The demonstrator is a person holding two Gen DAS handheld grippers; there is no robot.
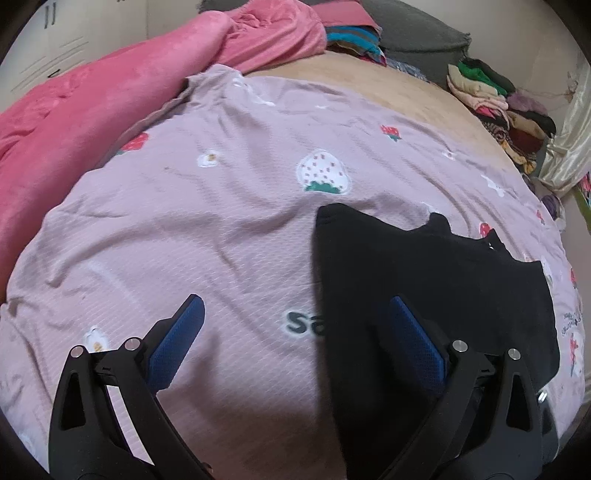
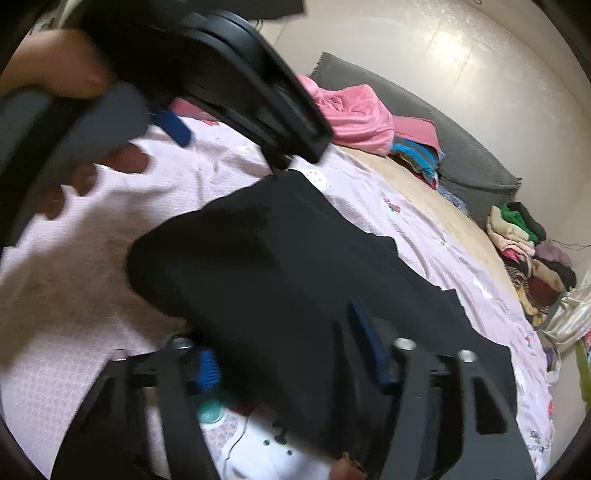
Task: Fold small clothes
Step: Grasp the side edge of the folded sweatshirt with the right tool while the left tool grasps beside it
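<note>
A black garment (image 1: 436,280) lies spread on a lilac strawberry-print sheet (image 1: 207,206); it also shows in the right wrist view (image 2: 280,266). My left gripper (image 1: 295,306) is open and empty, hovering over the garment's left edge, its right finger above the black cloth. My right gripper (image 2: 284,332) is open over the garment's near part; its left blue pad (image 2: 207,369) is partly hidden by cloth. The left gripper and the hand holding it show at the top left of the right wrist view (image 2: 236,122).
A pink blanket (image 1: 92,110) is bunched along the sheet's far left. Piles of folded clothes (image 1: 498,110) sit at the far right, with more clothes (image 1: 354,37) and a grey cushion (image 1: 417,33) at the back. Bare tan mattress (image 1: 369,85) shows beyond the sheet.
</note>
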